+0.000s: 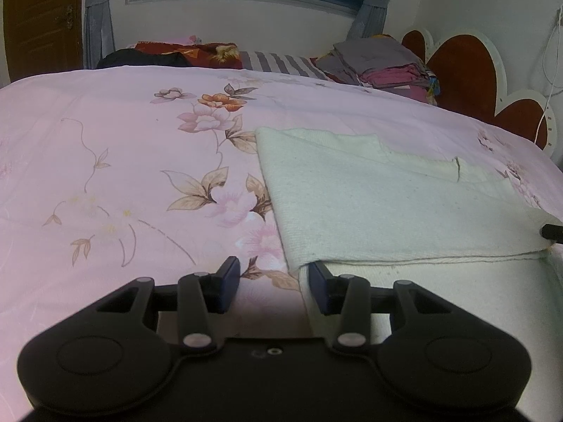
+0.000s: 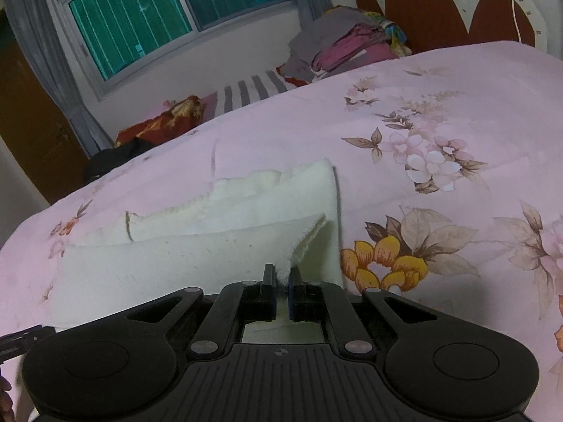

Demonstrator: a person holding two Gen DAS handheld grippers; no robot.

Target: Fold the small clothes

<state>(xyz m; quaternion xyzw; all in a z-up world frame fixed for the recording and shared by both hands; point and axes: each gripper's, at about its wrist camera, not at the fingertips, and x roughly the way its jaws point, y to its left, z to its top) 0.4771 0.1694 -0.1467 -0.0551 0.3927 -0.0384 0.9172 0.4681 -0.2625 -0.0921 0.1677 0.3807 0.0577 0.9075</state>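
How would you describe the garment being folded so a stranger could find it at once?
Start at the pink floral bedspread. On it lies a cream knitted garment, one corner pinched in the right gripper. Unlike the grey and magenta clothes pile by the headboard, it is pale, plain and lies alone.

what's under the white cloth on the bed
The white cloth lies on the pink floral bedspread, which shows all around it. A folded layer overlaps its lower part. Whether anything else sits beneath is covered. The right gripper pinches one corner.
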